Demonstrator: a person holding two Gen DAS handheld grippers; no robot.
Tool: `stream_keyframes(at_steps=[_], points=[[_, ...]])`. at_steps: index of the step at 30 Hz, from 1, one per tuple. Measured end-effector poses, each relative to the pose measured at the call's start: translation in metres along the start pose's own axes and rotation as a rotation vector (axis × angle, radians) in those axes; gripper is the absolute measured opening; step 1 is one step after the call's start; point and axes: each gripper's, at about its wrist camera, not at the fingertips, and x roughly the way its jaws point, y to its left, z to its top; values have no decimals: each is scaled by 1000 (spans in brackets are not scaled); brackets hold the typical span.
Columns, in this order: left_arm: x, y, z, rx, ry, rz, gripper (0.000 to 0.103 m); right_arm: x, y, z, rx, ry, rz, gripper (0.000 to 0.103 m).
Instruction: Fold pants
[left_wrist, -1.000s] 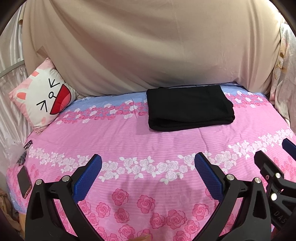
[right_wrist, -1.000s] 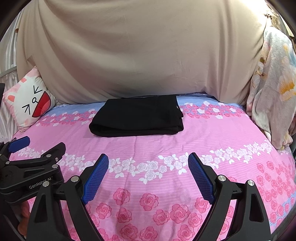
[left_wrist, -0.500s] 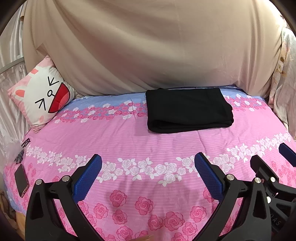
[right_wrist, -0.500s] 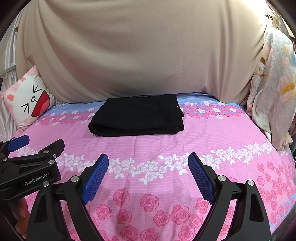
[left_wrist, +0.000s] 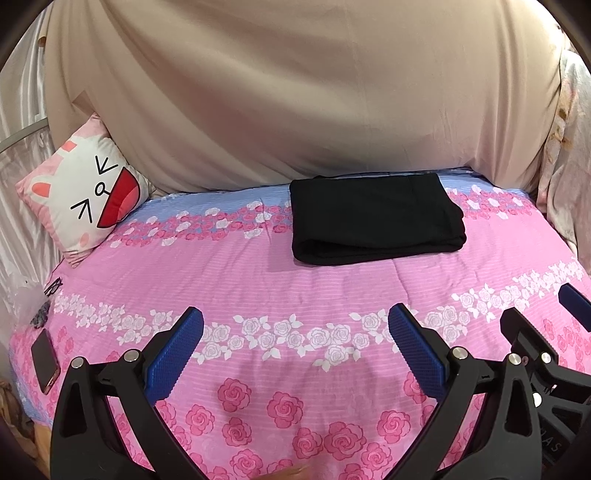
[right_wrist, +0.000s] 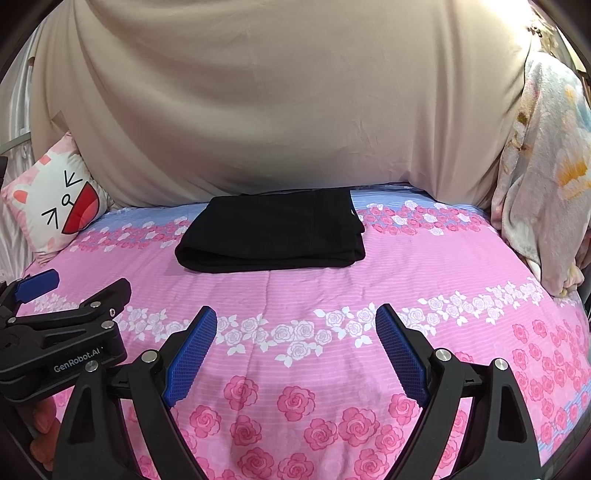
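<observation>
Black pants (left_wrist: 375, 218) lie folded into a flat rectangle at the far side of the bed, also in the right wrist view (right_wrist: 273, 230). My left gripper (left_wrist: 295, 328) is open and empty, hovering over the near part of the bed, well short of the pants. My right gripper (right_wrist: 295, 325) is open and empty, also over the near part. The right gripper shows at the right edge of the left wrist view (left_wrist: 546, 332). The left gripper shows at the left edge of the right wrist view (right_wrist: 70, 291).
The bed has a pink rose-print sheet (left_wrist: 280, 280). A cat-face cushion (left_wrist: 81, 206) leans at the far left. A beige sheet (left_wrist: 295, 96) hangs behind. A phone (left_wrist: 44, 360) lies at the bed's left edge. A floral blanket (right_wrist: 543, 192) hangs at the right.
Both grippers have pulled back and lowered slightly from the pants. They stay open; the folded pants have not moved.
</observation>
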Motion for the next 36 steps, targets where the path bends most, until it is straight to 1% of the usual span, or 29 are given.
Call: stream_keyframes(at_steps=[7,24,32,36], points=[[0,-3,-1,17,0,-10,98,0,1,0,1,4,-1,86],[2,-1,-1,20,1,5,98,3,0,-1,1,6,-3,86],[11,2,-2,9,39,-40,98,5,-2,-4,5,14,-4,86],[18,3,-2,-9,37,-66,98,7,-2,-6,6,23,-5,86]])
